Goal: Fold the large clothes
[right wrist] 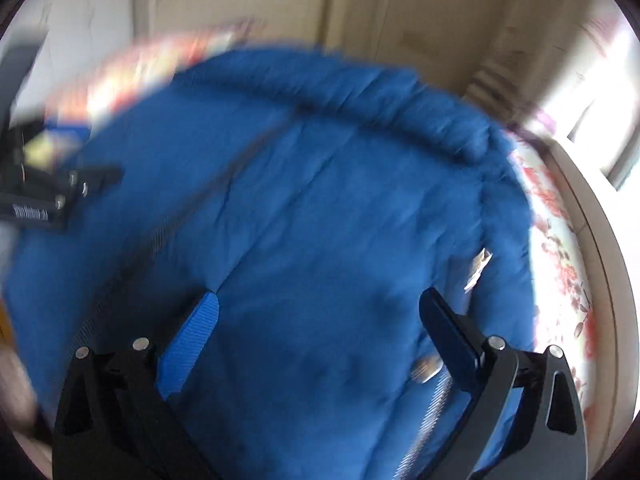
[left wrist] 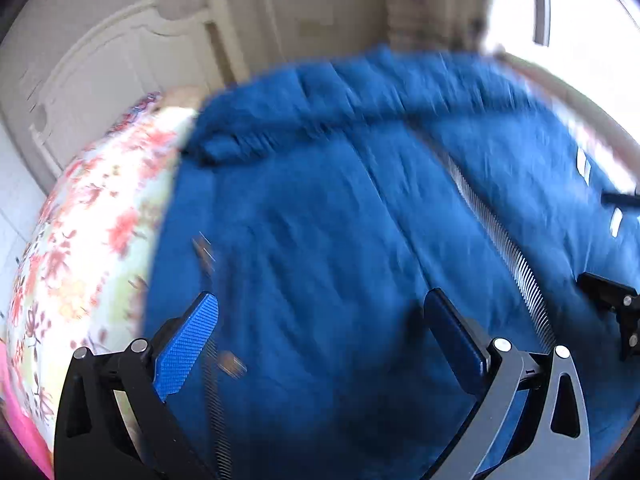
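Observation:
A big blue padded jacket [left wrist: 320, 208] lies spread over a bed, its zipper [left wrist: 500, 240] running down the right part of the left wrist view. My left gripper [left wrist: 320, 312] hovers above the jacket's body, open, nothing between its blue pads. The right wrist view shows the same jacket [right wrist: 320, 184] with a zipper line [right wrist: 160, 236] on the left. My right gripper [right wrist: 320, 312] is open above the cloth and holds nothing. Each gripper shows at the edge of the other's view: the right one [left wrist: 616, 308], the left one [right wrist: 60, 196]. Both pictures are motion-blurred.
A floral bedsheet [left wrist: 80, 240] shows left of the jacket and again at the right edge [right wrist: 560, 264]. A pink cloth [left wrist: 16, 408] peeks in at the lower left. A cream headboard [left wrist: 120, 60] and wall stand behind. A bright window [left wrist: 580, 20] is at the upper right.

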Demonstrator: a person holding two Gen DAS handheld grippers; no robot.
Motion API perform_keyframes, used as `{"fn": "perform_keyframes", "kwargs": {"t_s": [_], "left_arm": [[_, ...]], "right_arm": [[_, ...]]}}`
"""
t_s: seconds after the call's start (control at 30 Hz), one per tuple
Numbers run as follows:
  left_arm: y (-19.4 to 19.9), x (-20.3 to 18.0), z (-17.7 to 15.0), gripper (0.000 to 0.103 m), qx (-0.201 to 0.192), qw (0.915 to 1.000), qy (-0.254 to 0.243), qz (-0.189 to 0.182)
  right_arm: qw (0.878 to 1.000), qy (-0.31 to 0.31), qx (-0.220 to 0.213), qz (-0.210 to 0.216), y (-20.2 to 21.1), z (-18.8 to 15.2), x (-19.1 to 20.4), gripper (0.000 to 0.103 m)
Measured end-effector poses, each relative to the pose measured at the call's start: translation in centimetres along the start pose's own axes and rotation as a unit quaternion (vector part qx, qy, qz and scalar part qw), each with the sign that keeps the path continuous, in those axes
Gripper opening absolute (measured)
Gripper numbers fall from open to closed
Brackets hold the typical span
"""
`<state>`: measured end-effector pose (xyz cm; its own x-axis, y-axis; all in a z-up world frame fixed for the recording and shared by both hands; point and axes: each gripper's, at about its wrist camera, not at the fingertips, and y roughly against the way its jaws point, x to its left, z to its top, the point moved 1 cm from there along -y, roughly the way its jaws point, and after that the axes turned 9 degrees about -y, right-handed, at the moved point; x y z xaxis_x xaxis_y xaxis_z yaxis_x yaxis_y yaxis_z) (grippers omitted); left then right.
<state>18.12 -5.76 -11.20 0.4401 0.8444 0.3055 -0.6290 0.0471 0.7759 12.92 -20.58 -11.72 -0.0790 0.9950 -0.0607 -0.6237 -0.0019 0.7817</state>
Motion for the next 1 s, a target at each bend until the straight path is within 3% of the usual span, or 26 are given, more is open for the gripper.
{"fn": "perform_keyframes", "kwargs": {"t_s": [0.17,0.27,0.37,0.43,0.5,0.77,0.9,1.0], "left_arm": [[-0.3,2.3,-0.5,0.099,0.010,0.9990,0.042,-0.012],[1.4,3.3,-2.1,0.099,0.001,0.9989,0.045,0.012],[1.6,4.3,-4.8,0.099,0.007,0.9985,0.036,0.041],[1.7,4.9,-6.2,0.099,-0.005,0.9981,0.061,0.012],[1.6,5.7,-6.5,0.099,0.000,0.9966,0.082,-0.009],[1.0,5.6,-6.2,0.099,0.005,0.9961,0.088,-0.007],[1.2,5.4,-6.2,0.099,0.013,0.9960,0.088,0.003],[2.3,5.6,-6.6,0.098,0.019,0.9950,0.098,0.005]], "right_arm": [[0.999,-0.030,0.026,-0.002,0.4,-0.1,-1.0,0.100],[0.999,-0.031,0.021,-0.011,1.6,-1.3,-2.2,0.100],[0.998,-0.053,0.025,0.015,2.2,-3.8,-3.8,0.100],[0.996,-0.079,0.010,0.047,2.1,-4.9,-5.0,0.101],[0.997,-0.071,0.000,0.041,2.3,-5.2,-4.7,0.101],[0.997,-0.072,-0.004,0.031,2.4,-5.4,-4.5,0.101],[0.996,-0.080,0.016,0.027,2.8,-5.5,-4.5,0.101],[0.996,-0.082,-0.005,0.017,4.8,-6.4,-5.0,0.093]]}}
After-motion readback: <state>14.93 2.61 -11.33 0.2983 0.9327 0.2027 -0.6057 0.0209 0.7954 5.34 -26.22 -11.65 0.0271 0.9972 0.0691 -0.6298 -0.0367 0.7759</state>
